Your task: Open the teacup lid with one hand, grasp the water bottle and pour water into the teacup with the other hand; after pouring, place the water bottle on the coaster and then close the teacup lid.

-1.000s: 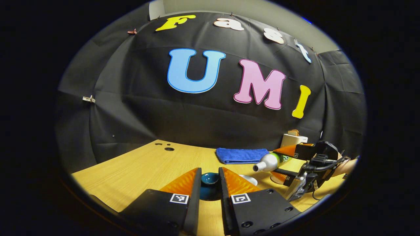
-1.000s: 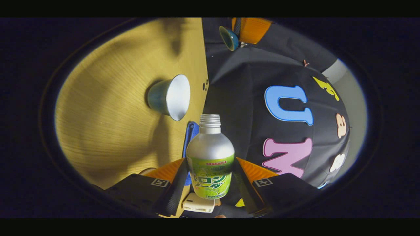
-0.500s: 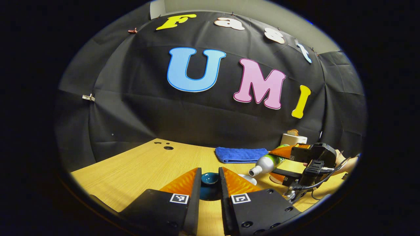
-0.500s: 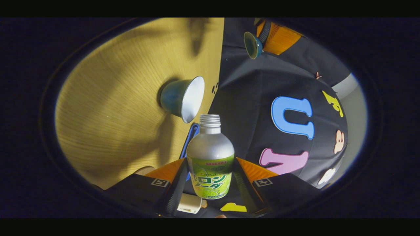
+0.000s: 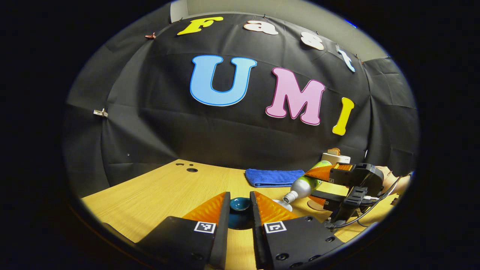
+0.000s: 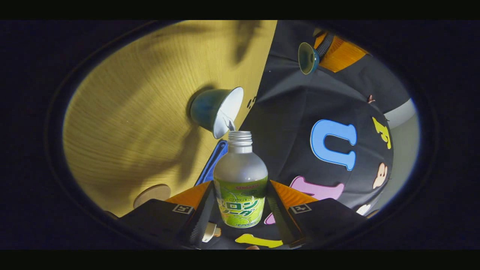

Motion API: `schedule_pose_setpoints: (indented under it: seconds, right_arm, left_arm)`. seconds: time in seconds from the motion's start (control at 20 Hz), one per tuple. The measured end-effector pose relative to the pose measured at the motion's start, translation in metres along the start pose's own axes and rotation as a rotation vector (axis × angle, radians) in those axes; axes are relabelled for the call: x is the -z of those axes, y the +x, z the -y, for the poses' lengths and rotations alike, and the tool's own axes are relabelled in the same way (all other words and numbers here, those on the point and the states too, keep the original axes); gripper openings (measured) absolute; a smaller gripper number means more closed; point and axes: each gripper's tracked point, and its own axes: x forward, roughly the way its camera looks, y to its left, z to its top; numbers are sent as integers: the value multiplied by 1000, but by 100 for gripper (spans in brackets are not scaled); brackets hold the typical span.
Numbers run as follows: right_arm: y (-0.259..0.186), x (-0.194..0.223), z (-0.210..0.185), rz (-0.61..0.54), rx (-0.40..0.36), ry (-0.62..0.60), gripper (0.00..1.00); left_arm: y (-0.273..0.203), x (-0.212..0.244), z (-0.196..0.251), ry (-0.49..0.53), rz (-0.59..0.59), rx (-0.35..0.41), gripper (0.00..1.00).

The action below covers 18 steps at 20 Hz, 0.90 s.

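The left gripper (image 5: pixel 240 210) stays clenched on the teacup lid (image 5: pixel 240 204), held clear above the table (image 5: pixel 157 195). Beyond it, the right gripper (image 6: pixel 240 210), clamping the water bottle (image 6: pixel 240 180), has tipped further: water now streams into the open teacup (image 6: pixel 217 110) (coaster (image 6: pixel 152 193) waiting nearby).

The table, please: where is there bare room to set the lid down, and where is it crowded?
Free: the wide wooden stretch of the table between the three small holes and the left claw, left of the blue cloth. Crowded: the right side, where the teacup, bottle, coaster and right claw cluster.
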Motion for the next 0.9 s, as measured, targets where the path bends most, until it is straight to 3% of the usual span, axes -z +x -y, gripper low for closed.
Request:
schedule_pose_setpoints:
  seconds: [0.9]
  right_arm:
    - [1,-4,30,26,54,-239,77]
  left_arm:
    - [1,0,0,-8,-3,7,34]
